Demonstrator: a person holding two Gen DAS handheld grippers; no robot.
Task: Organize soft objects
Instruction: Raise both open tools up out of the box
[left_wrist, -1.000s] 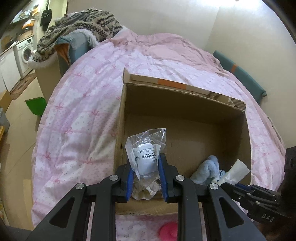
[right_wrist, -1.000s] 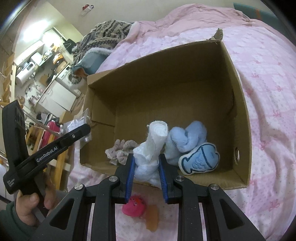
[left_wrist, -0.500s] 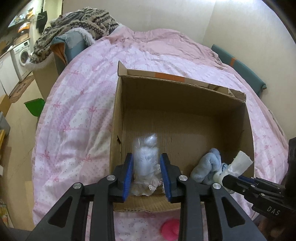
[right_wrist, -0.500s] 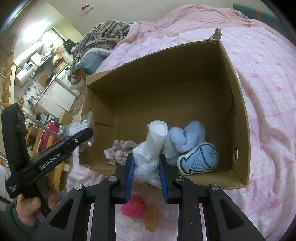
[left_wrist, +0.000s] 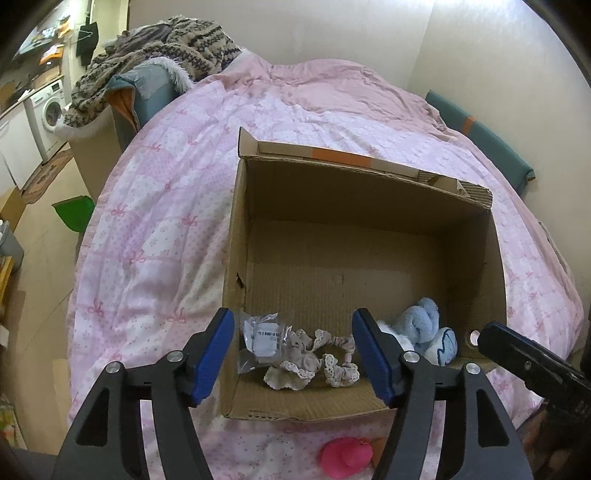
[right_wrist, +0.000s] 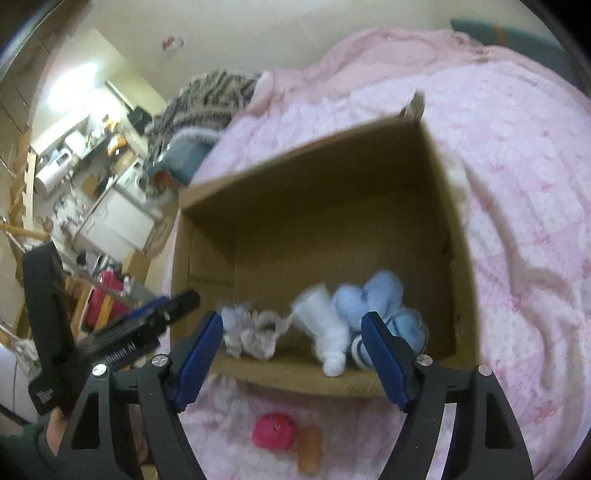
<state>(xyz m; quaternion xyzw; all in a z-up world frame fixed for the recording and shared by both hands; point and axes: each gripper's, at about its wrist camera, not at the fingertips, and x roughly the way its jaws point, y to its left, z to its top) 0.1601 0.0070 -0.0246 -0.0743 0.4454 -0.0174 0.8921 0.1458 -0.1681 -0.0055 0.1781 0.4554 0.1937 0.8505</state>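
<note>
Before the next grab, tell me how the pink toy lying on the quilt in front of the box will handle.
The pink toy looks rounded and smooth, so it may roll or squirt out of a pinch. It lies on the soft quilt outside the cardboard box, which will probably give under a downward push. It seems small and likely light. The right wrist view is blurred, so its material is unclear.

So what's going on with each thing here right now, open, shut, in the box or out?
left gripper: open, empty
right gripper: open, empty
cardboard box: open-topped, on the bed
plastic bag: in box
lace scrunchie: in box
white cloth: in box
blue plush: in box
pink toy: outside box
</note>
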